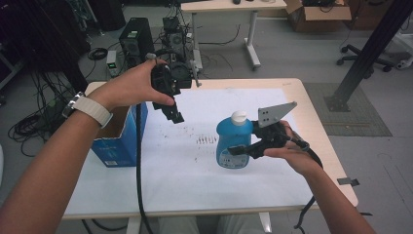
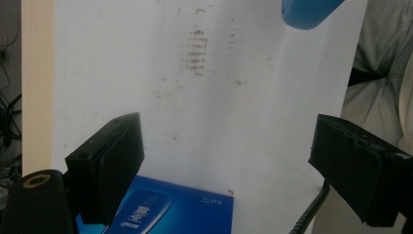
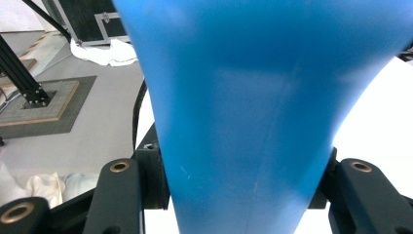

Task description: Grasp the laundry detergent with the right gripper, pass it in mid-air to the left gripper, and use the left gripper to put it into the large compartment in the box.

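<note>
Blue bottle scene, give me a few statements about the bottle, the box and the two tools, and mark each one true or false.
1. The right tool is clamped on the blue bottle. True.
2. The bottle's cap is red. False: it is white.
3. The left tool stands open with nothing between its jaws. True.
4. The blue cardboard box sits at the right edge of the table. False: it sits at the left edge in the high view.
5. The left tool is gripping the box. False: it is up in the air above the box and the white sheet.
</note>
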The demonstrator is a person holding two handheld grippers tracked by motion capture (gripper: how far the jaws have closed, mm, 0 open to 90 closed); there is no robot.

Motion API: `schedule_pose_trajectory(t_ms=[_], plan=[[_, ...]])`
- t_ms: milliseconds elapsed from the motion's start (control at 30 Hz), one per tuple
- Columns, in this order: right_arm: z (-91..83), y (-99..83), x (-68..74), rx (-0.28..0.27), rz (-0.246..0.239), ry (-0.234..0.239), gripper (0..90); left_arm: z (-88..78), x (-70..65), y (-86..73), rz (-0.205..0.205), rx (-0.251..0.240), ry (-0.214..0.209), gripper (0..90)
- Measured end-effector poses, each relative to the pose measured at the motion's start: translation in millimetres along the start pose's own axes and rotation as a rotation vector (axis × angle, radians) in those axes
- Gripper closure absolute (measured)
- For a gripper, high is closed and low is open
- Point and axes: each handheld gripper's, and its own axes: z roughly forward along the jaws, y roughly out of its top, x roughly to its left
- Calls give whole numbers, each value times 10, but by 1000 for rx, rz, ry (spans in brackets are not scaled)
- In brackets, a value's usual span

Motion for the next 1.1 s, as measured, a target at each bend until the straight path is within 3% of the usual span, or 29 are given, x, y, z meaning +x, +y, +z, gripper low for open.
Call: schedule_pose_trajectory(t_ms=[433,1100], plan=[[49,298,-5,20,-39,-1,445,-94,-121,50,26,8,-21,121],[279,471,-55,44,-64,4,445,-162,-263,132,56,-9,-48,112]])
